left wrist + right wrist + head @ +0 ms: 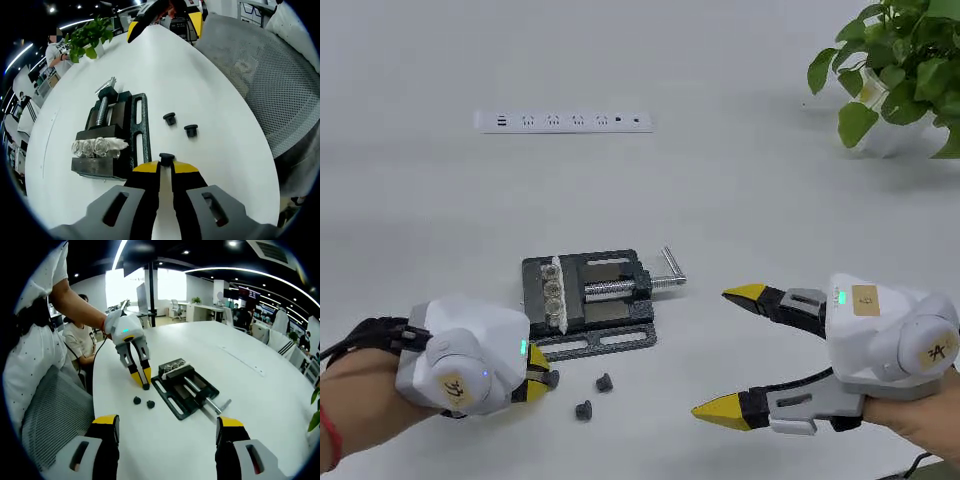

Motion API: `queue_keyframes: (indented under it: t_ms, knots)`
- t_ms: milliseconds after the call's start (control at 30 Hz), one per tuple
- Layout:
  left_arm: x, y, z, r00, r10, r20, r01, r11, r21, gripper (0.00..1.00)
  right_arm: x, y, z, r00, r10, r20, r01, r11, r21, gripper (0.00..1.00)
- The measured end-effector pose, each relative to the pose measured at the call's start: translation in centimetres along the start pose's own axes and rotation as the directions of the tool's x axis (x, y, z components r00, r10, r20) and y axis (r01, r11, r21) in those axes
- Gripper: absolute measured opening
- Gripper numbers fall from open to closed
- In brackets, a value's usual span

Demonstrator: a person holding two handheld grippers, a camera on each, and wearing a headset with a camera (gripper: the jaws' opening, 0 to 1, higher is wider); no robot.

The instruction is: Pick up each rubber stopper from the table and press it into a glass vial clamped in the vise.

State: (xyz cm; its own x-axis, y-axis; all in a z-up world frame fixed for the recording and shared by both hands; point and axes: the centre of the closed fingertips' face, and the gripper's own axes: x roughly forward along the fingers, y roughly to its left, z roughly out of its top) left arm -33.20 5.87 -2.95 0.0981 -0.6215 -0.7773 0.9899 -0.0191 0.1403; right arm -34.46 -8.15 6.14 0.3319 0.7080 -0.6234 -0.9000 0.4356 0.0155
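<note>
Head view: left gripper (540, 375) pinches a rubber stopper (552, 378) near the vise (590, 300)

The desk (740, 200) is a plain white top, wide and mostly bare; a white power strip (563, 122) lies flat at its far side, and a leafy plant (905, 60) stands at the far right corner. The black vise sits near the middle, its screw handle pointing right; a row of glass vials (553, 293) is clamped upright at its left end. Two loose stoppers (604, 382) lie on the desk just near of the vise, close together but apart.

In the left gripper view the fingers (145, 172) are closed on the rubber stopper (166, 159) at their yellow tips, just beside the near edge of the vise (112, 135); the vials (92, 147) show open mouths; the loose stoppers (170, 118) lie a little beyond the tips. A grey mesh chair (260, 75) stands past the curved desk edge.

The right gripper (712, 352) hovers above bare desk to the right, well apart from the vise, its fingers spread wide and gripping nothing; the right gripper view shows the same wide gap (167, 422); open desk stretches right and far of the vise (187, 387). Beyond lies an open office with ceiling strip lights.
</note>
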Motion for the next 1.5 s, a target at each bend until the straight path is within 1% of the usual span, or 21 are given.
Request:
queue_keyframes:
  t_ms: [200, 367, 533, 667, 767, 867, 967, 1033, 1133, 1300, 1367, 1400, 1467, 1500]
  knots:
    - [0.0, 0.0, -0.1, 1.0000, 0.010, 0.000, -0.010, 1.000, -0.014, 0.05, 0.1, 0.1, 0.1, 1.0000, 0.004, 0.000, -0.004, 1.000, -0.001, 0.77]
    - [-0.1, 0.0, -0.1, 0.9998, 0.016, 0.008, -0.016, 0.999, -0.036, 0.05, 0.2, 0.1, 0.3, 1.0000, 0.007, 0.002, -0.007, 1.000, -0.004, 0.77]
    - [-0.4, -0.1, 0.3, 0.9991, 0.031, 0.029, -0.029, 0.997, -0.071, 0.04, 0.2, 0.0, 0.4, 1.0000, 0.008, 0.004, -0.008, 1.000, -0.008, 0.76]
    - [-1.0, -0.1, 1.0, 0.9972, 0.049, 0.057, -0.043, 0.994, -0.105, 0.04, 0.3, 0.2, 0.8, 0.9999, 0.011, 0.011, -0.011, 1.000, -0.007, 0.75]
    - [-1.3, -0.1, 1.4, 0.9952, 0.063, 0.076, -0.053, 0.991, -0.123, 0.04, 0.3, 0.4, 1.4, 0.9997, 0.014, 0.021, -0.014, 1.000, -0.003, 0.75]
    - [-1.7, -0.2, 2.1, 0.9921, 0.076, 0.099, -0.061, 0.987, -0.149, 0.04, 0.3, 0.5, 2.0, 0.9992, 0.019, 0.034, -0.019, 1.000, -0.001, 0.73]
    - [-2.3, -0.2, 3.2, 0.9867, 0.095, 0.132, -0.070, 0.981, -0.180, 0.04, 0.2, 0.4, 2.6, 0.9986, 0.025, 0.046, -0.025, 1.000, 0.000, 0.72]
    - [-2.6, -0.2, 3.6, 0.9834, 0.106, 0.147, -0.076, 0.978, -0.195, 0.04, 0.2, 0.5, 2.9, 0.9982, 0.029, 0.053, -0.030, 1.000, 0.001, 0.70]
    - [-3.2, -0.1, 4.8, 0.9749, 0.128, 0.182, -0.085, 0.970, -0.226, 0.04, 0.2, 0.6, 3.7, 0.9968, 0.040, 0.070, -0.041, 0.999, 0.007, 0.67]
    - [-4.0, 0.1, 6.2, 0.9641, 0.153, 0.217, -0.097, 0.963, -0.251, 0.04, 0.2, 1.0, 5.0, 0.9949, 0.061, 0.080, -0.062, 0.998, 0.009, 0.60]
    - [-4.5, 0.3, 6.9, 0.9565, 0.169, 0.238, -0.103, 0.958, -0.266, 0.04, 0.2, 1.4, 5.4, 0.9945, 0.082, 0.065, -0.084, 0.996, 0.034, 0.56]
    - [-4.8, 0.5, 7.3, 0.9500, 0.182, 0.254, -0.108, 0.954, -0.281, 0.04, 0.2, 1.6, 5.8, 0.9937, 0.088, 0.070, -0.090, 0.996, 0.028, 0.54]
    - [-5.3, 0.7, 7.9, 0.9426, 0.195, 0.271, -0.111, 0.949, -0.294, 0.04, 0.1, 2.0, 6.3, 0.9920, 0.106, 0.068, -0.109, 0.994, 0.030, 0.51]
    - [-5.4, 0.7, 8.1, 0.9413, 0.197, 0.274, -0.113, 0.949, -0.294, 0.04, 0.1, 2.3, 6.5, 0.9911, 0.118, 0.062, -0.120, 0.992, 0.044, 0.48]
